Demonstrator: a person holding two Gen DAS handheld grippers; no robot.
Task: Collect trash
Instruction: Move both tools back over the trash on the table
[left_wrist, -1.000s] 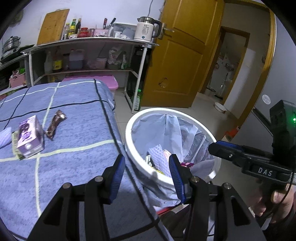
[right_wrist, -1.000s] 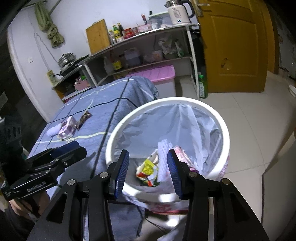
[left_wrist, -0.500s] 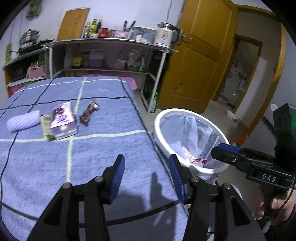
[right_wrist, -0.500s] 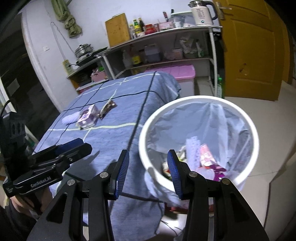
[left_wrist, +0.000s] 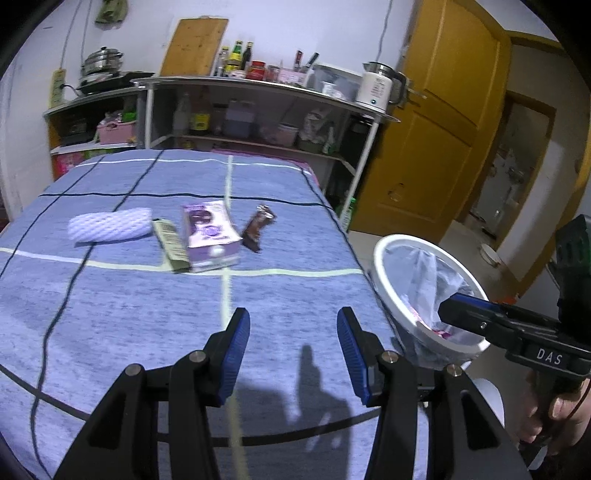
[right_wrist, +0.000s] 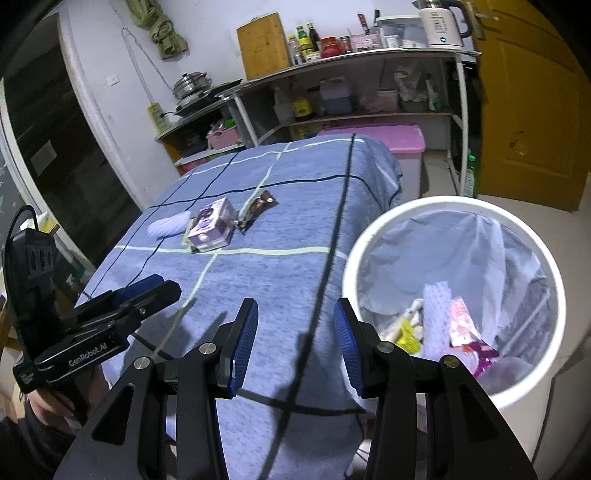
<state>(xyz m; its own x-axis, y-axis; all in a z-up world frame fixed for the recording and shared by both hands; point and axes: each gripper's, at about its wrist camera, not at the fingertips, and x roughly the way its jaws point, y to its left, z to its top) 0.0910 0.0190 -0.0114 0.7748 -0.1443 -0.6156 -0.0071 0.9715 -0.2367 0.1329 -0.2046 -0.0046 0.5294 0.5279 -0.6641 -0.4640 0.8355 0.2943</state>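
Up on the blue checked tablecloth (left_wrist: 122, 317) lie a white foam net sleeve (left_wrist: 109, 229), a flat olive box (left_wrist: 170, 246), a purple carton (left_wrist: 211, 235) and a crinkled brown wrapper (left_wrist: 257, 228), close together. Both the left gripper (left_wrist: 291, 354) and right gripper (right_wrist: 293, 345) gape wide and empty. Beside the table, a round white bin (right_wrist: 554, 280) with a plastic liner holds wrappers, partly hidden by the right gripper's frame.

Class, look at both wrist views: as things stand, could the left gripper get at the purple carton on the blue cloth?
Probably yes. The left gripper is open and empty, and only bare blue cloth lies between it and the purple carton. The olive packet lies close beside the carton.
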